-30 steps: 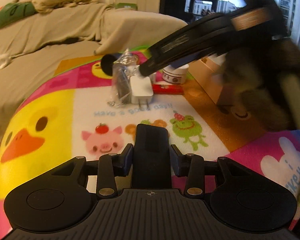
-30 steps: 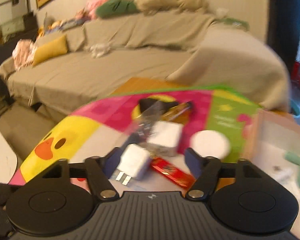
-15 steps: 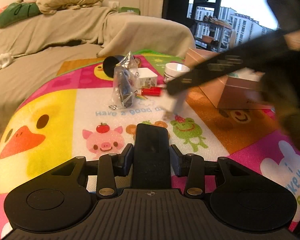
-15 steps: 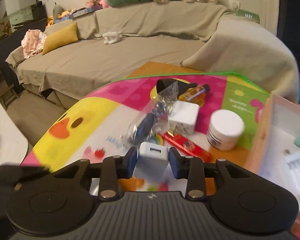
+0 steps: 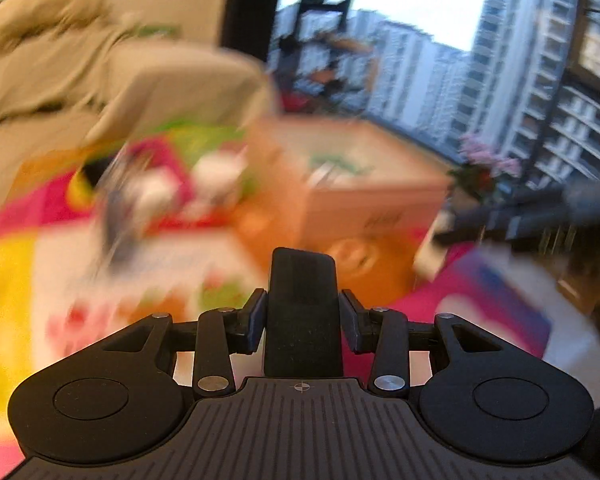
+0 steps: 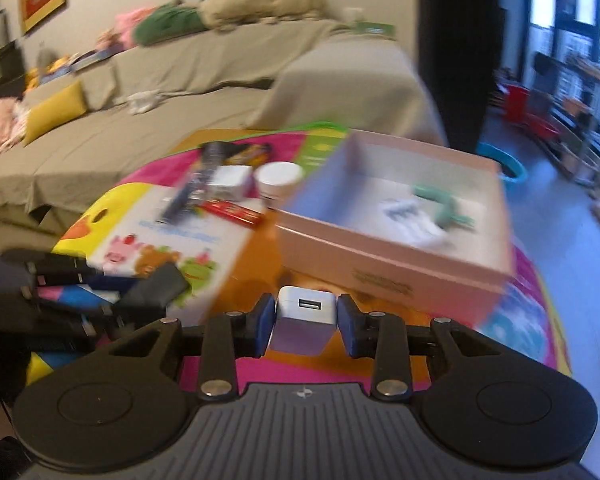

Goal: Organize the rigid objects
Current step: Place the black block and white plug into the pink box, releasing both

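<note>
Now the right gripper (image 6: 305, 322), clamped on the white charger (image 6: 306, 314), should travel toward one o'clock and release low inside the pink box (image 6: 384, 254).

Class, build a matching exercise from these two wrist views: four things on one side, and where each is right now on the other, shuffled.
Things:
1. white charger
2. black block
3. green clip
4. white jar

Places:
A. inside the pink box
B. on the mat beside the box
C. in the right gripper
D. in the left gripper

Pairs: 1-C, 2-D, 3-A, 4-B
</note>
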Demonstrator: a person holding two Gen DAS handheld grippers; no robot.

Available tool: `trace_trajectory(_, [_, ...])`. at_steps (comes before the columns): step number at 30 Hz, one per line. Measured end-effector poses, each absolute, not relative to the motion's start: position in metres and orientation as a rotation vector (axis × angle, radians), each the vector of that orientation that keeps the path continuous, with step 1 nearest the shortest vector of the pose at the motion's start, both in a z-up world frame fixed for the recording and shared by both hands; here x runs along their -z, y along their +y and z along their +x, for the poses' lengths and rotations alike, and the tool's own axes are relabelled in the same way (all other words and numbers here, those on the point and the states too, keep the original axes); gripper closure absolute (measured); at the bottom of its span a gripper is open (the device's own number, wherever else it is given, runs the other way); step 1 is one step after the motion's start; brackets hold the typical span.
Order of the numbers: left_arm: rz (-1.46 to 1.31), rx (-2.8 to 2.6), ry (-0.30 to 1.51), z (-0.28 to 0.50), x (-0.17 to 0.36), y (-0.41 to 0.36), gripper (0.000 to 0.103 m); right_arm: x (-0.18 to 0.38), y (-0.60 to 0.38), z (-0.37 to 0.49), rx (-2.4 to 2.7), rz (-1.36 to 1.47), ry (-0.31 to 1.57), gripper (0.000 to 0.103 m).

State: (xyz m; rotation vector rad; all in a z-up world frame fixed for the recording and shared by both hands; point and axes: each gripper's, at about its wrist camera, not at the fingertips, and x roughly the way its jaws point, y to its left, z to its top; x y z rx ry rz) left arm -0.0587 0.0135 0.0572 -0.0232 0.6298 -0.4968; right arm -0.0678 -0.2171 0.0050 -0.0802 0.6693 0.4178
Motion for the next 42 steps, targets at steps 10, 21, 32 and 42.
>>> trace_trajectory(10, [-0.151, 0.471, 0.433, 0.051, -0.139, -0.053, 0.059, 0.004, -0.261, -0.090, -0.317, -0.045, 0.603, 0.077])
trace_trajectory(21, [-0.197, 0.381, 0.541, 0.031, -0.092, -0.011, 0.059, 0.031, -0.262, -0.088, -0.302, -0.063, 0.665, 0.043])
trace_trajectory(32, [-0.166, 0.384, 0.688, -0.014, -0.041, 0.008, 0.059, 0.061, -0.251, -0.026, -0.198, 0.034, 0.753, 0.051])
trace_trajectory(42, [-0.226, 0.326, 0.732, -0.012, -0.023, 0.024, 0.059, 0.000, -0.244, -0.040, -0.338, -0.016, 0.622, 0.071])
